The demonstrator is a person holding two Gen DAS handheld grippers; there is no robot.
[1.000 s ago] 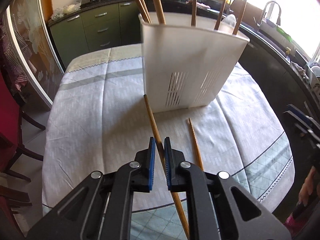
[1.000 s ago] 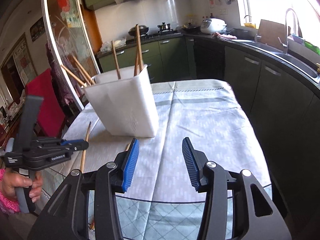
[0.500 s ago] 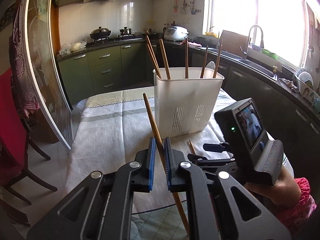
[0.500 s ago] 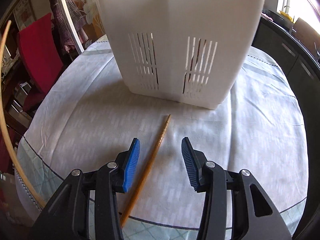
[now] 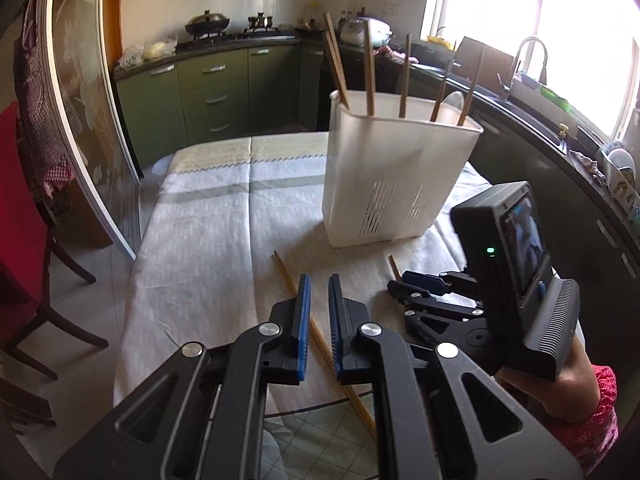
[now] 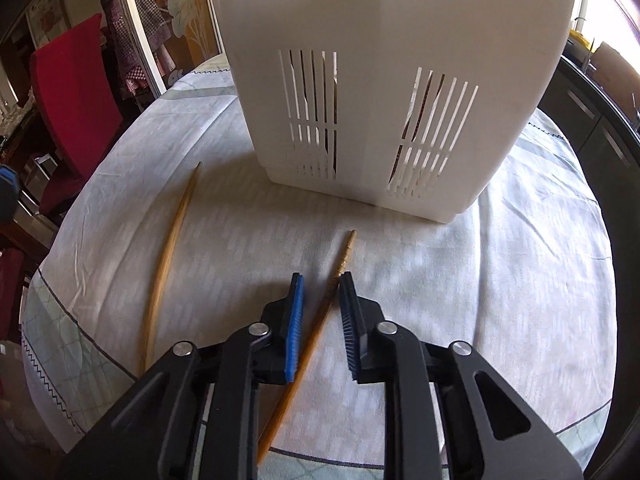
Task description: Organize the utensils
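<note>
Left to right, two claws over a cloth-covered worktop (image 5: 208,240). One loose wooden chopstick (image 5: 285,273) lies slantwise on the cloth, left of the holder and well short of it. The left claw (image 5: 316,320) is over it, clenched almost shut. The stick shows through the slit between the pads but looks to sit on the cloth below, not in the grip, so probably empty; I can't be fully sure. In the middle is one white slotted utensil holder (image 5: 400,168), upright, with at least five chopsticks standing in it; the leftmost may be a pair. Right of centre, a second loose chopstick (image 6: 346,246) lies flat on the cloth with its ridged tip pointing at the holder's foot, close but not touching. The right claw (image 6: 320,280) is low over it and closing, with the stick between the jaws and the pads not yet pressing on it. That makes two loose chopsticks, one holder and two claws. Handling, as a judgement: the sticks are light, stiff and thin, and smooth enough to roll away or swivel in the pads. It's best to pinch one near mid-length or slightly toward the thick end, square across it, flat to the cloth. Fragility isn't a worry, but a slip is likely if it's gripped near the tip.
</note>
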